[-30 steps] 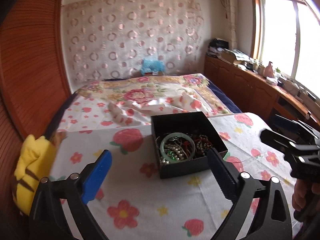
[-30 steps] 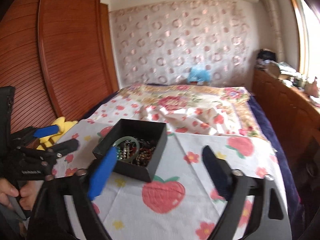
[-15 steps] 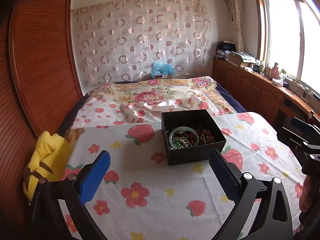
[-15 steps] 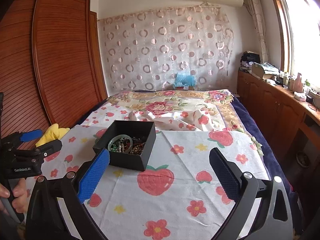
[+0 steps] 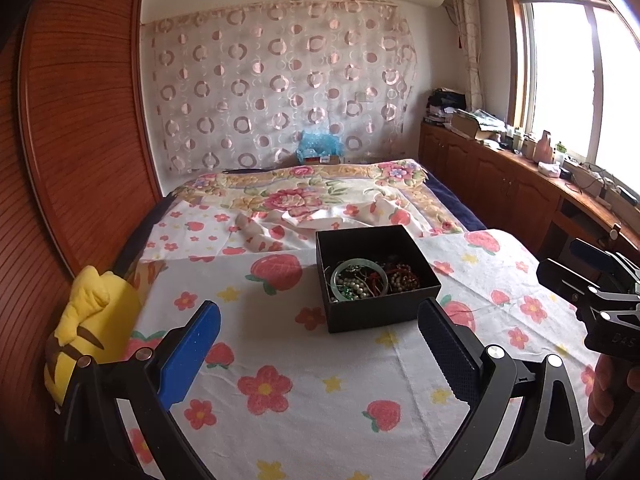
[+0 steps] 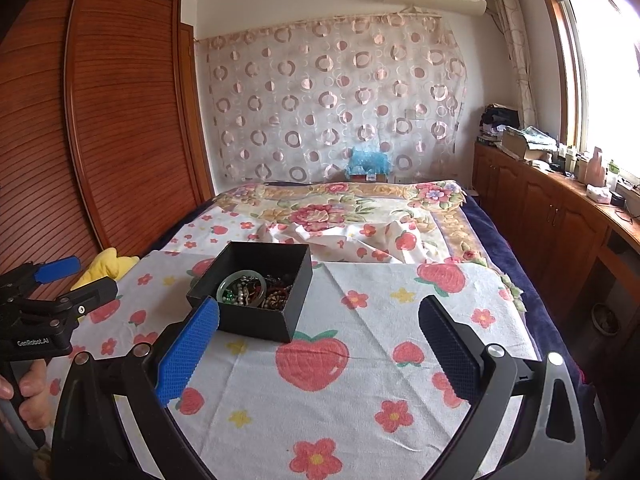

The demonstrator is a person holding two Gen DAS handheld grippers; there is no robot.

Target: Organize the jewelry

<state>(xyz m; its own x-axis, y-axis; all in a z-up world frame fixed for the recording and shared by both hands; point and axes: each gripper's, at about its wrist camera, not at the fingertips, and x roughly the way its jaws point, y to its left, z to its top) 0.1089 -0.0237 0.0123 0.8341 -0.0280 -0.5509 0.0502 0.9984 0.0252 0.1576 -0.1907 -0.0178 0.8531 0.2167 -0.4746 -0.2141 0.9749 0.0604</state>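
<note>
Left wrist view: the left gripper (image 5: 318,354) hovers spread wide and empty, with the black jewelry box (image 5: 376,278) just ahead, slightly right of centre on the strawberry-print cloth (image 5: 280,360). The right gripper (image 6: 318,350), likewise wide apart and empty, has the box ahead to its left, bangle (image 6: 241,286) and beads inside.

Box (image 5: 376,276) on cloth-covered bed (image 5: 320,380), centre. Bangle (image 5: 359,280) and beads (image 5: 404,278) inside box. Plush toy (image 5: 86,328) at bed's left edge. Cabinets (image 5: 500,184) along right wall. Curtain (image 5: 280,96) behind bed.
</note>
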